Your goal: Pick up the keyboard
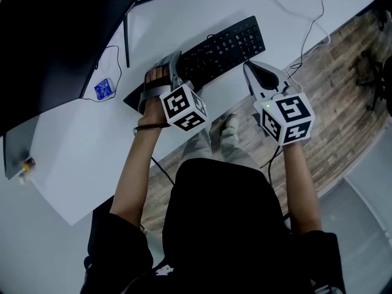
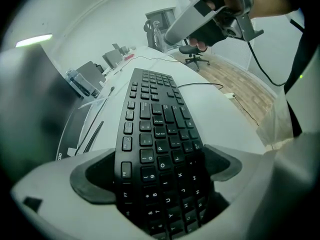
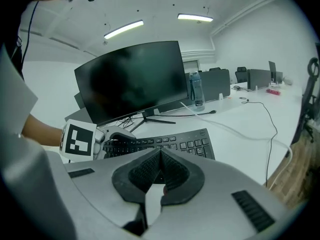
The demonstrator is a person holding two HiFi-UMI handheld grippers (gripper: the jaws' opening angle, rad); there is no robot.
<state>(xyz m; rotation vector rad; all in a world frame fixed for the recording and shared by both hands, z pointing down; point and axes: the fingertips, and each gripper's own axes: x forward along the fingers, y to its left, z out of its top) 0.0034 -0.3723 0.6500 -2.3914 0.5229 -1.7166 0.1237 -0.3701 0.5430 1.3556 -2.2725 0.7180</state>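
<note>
Now: left gripper (image 1: 160,83) has its jaws spread wide, pads pressed on both long edges of the keyboard (image 1: 226,45) at its left end. Keyboard lies along the front edge of the worktop (image 1: 73,158). Right gripper (image 1: 250,68) has its jaws fully together and empty, just beside the keyboard's right end.

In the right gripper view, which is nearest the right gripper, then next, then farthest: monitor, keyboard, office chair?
1. keyboard, right in front, low in the view.
2. monitor, behind the keyboard, left of centre.
3. office chair, far back on the right.
</note>
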